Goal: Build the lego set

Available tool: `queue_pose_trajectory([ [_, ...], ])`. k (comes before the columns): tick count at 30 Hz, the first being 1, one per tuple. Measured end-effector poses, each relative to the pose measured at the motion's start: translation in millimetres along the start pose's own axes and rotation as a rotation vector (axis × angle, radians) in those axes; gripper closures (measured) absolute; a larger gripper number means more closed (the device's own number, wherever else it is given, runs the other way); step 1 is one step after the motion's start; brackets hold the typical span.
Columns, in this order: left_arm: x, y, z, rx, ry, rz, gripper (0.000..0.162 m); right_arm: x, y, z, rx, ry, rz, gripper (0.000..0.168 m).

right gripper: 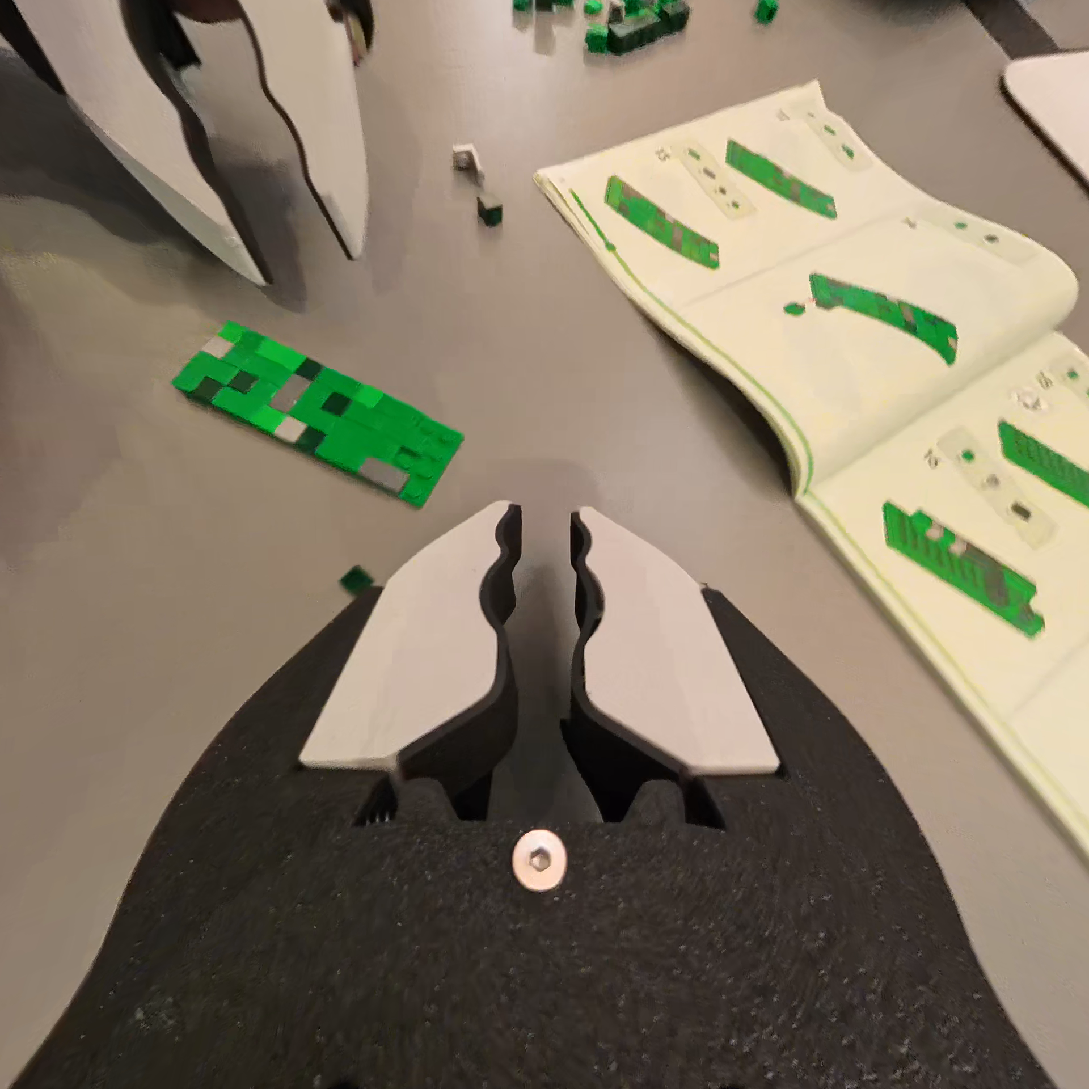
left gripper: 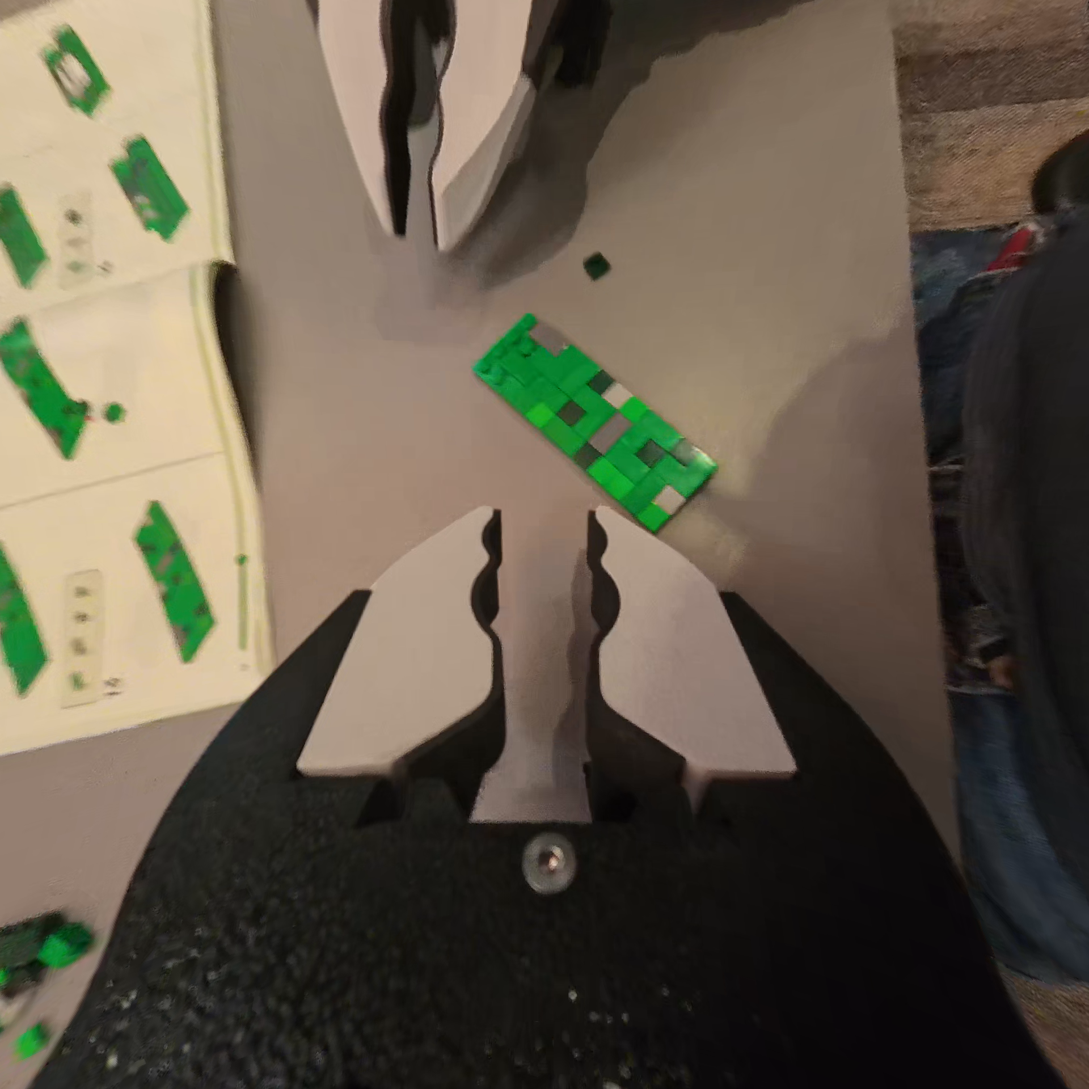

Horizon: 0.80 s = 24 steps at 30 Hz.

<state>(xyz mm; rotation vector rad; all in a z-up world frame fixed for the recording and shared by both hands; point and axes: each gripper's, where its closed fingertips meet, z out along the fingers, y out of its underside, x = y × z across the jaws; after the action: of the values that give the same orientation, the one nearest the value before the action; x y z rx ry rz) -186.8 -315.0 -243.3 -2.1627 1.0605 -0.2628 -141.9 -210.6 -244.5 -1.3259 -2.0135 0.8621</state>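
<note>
A flat green plate [left gripper: 595, 421] tiled with light green, dark green and grey squares lies on the grey table; it also shows in the right wrist view [right gripper: 318, 409]. My left gripper [left gripper: 545, 515] is open and empty, just left of the plate's near end. My right gripper [right gripper: 545, 512] is open and empty, just past the plate's studded end. A small dark green piece [left gripper: 596, 265] lies beyond the plate; it also shows by my right gripper [right gripper: 356, 577]. Each gripper shows in the other's view, the right [left gripper: 419, 236] and the left [right gripper: 309, 265].
An open instruction booklet [left gripper: 112, 365] lies left of the plate, also in the right wrist view [right gripper: 854, 330]. Loose green pieces [right gripper: 630, 26] sit at the far table edge and in the left wrist view [left gripper: 41, 949]. A grey piece [right gripper: 468, 159] and a dark green piece [right gripper: 489, 211] lie apart. A person [left gripper: 1025, 530] stands at the table's right edge. My hands' fingertips stand some 12 cm from each other. The flat green plate [left gripper: 595, 421] is about 4 cm from my left fingertips. Look for it in the right wrist view [right gripper: 307, 403] too. The small dark green piece [left gripper: 596, 265] sits 6 cm or so from the ends of my right fingers. The right camera catches it too, in the right wrist view [right gripper: 350, 583].
</note>
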Motion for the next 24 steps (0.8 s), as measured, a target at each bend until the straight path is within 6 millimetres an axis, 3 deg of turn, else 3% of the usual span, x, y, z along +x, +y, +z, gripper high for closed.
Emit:
queue_pose_trajectory([
  [4,27,3,5,0.001,0.139,-0.085,0.136,-38,10,-11,-0.073,0.083,0.011,0.154],
  [7,39,4,13,-0.026,0.187,-0.109,0.128,-56,18,-17,-0.156,0.158,0.007,0.154],
  [14,67,-27,32,0.042,0.253,-0.056,0.110,-60,28,-31,-0.251,0.376,0.183,0.158],
  [16,62,-37,31,0.096,0.194,-0.016,0.112,-63,26,-34,-0.237,0.415,0.277,0.154],
  [18,49,-43,20,0.157,0.114,0.008,0.116,-73,18,-33,-0.195,0.397,0.374,0.140],
  [20,29,-44,6,0.208,0.016,0.005,0.117,-83,12,-30,-0.162,0.388,0.465,0.123],
  [24,-19,-45,-26,0.280,-0.217,0.003,0.117,-95,11,-23,-0.190,0.443,0.557,0.118],
])
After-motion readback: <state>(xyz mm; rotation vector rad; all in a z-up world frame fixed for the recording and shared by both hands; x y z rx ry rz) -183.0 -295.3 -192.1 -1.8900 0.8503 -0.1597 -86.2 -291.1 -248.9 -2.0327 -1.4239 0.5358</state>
